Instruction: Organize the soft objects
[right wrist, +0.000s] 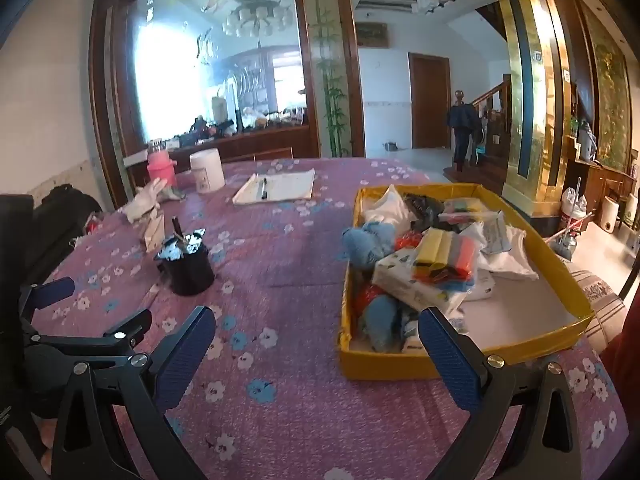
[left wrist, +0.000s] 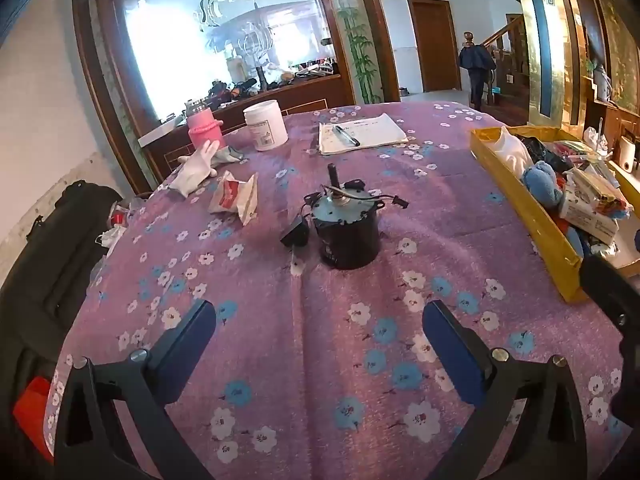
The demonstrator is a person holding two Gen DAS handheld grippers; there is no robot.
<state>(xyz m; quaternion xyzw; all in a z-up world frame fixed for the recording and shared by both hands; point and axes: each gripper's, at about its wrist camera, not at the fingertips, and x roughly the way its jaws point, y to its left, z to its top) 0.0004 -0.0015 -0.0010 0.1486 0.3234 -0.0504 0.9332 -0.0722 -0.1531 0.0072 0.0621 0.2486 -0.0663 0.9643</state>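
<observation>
1. Left gripper (left wrist: 319, 334): jaws wide apart, empty, hovering low over the tabletop (left wrist: 360, 360).
2. Right gripper (right wrist: 317, 343): jaws apart, empty, just beside the yellow box (right wrist: 400, 366).
3. Soft items: mostly piled in the yellow box (blue plush (right wrist: 370, 242) among them); white glove (left wrist: 196, 170) lies at the far left edge.
4. Step judged: fetch the glove; pinch a loose fold, lift clear.
5. Obstacles: black motor (left wrist: 346, 232) mid-path; snack packet (left wrist: 236, 198), pink bottle (left wrist: 206, 128) and white tub (left wrist: 266, 126) near the glove.
</observation>
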